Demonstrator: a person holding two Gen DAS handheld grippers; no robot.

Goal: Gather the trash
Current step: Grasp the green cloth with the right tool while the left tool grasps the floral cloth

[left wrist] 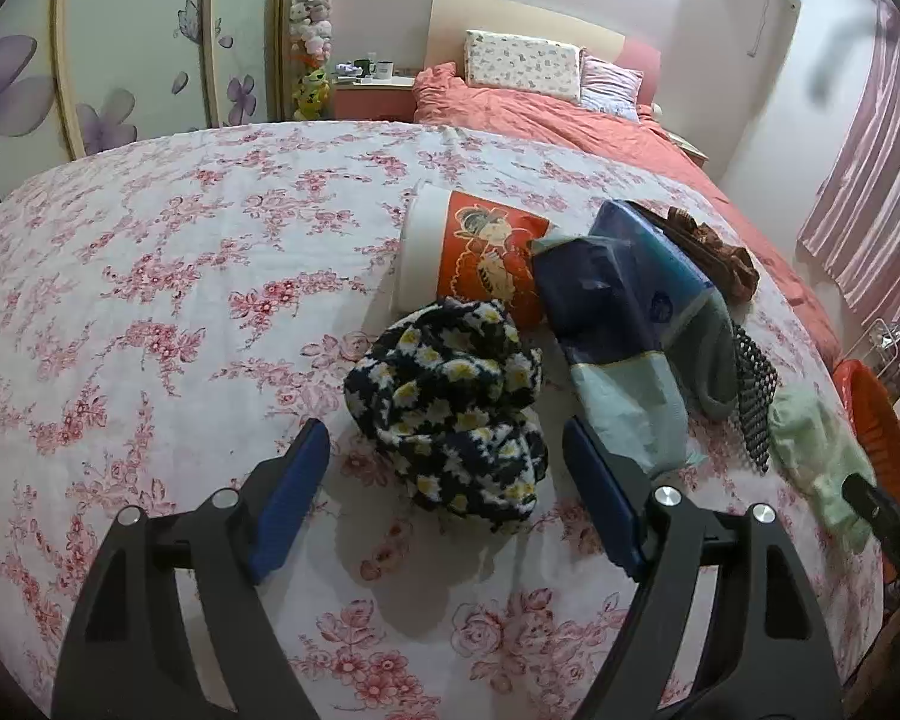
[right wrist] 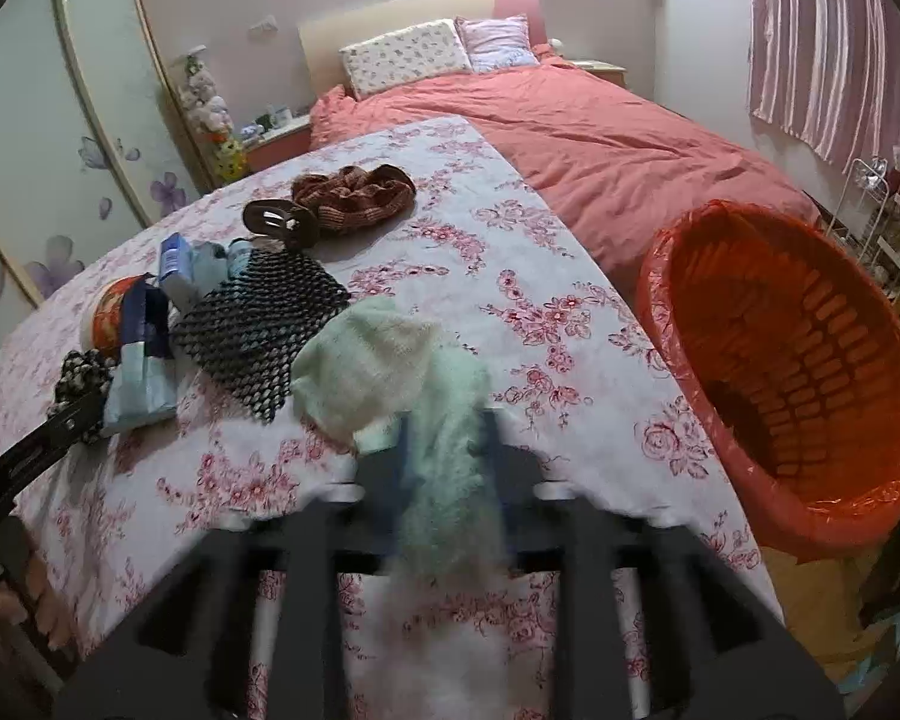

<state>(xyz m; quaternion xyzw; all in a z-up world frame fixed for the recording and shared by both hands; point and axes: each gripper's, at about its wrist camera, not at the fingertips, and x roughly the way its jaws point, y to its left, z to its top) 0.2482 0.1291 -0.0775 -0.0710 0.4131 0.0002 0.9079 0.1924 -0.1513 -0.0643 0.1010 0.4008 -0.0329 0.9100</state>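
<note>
My left gripper (left wrist: 444,462) is open just above the floral sheet, its blue pads on either side of a black daisy-print cloth (left wrist: 450,408). Behind the cloth lie an orange-and-white cup (left wrist: 474,252) on its side and blue tissue packs (left wrist: 618,300). My right gripper (right wrist: 447,456) is shut on a pale green fuzzy cloth (right wrist: 390,372), which drapes from the sheet up between its fingers; the view is blurred. The same green cloth shows in the left wrist view (left wrist: 816,456). An orange bin with a red liner (right wrist: 780,360) stands right of the table.
A black mesh mat (right wrist: 258,324), a brown hair clip (right wrist: 282,222) and a brown knitted piece (right wrist: 354,192) lie on the sheet. A bed with a coral duvet (right wrist: 600,138) is behind. Wardrobe doors (left wrist: 138,48) stand at left, striped curtains (right wrist: 834,42) at right.
</note>
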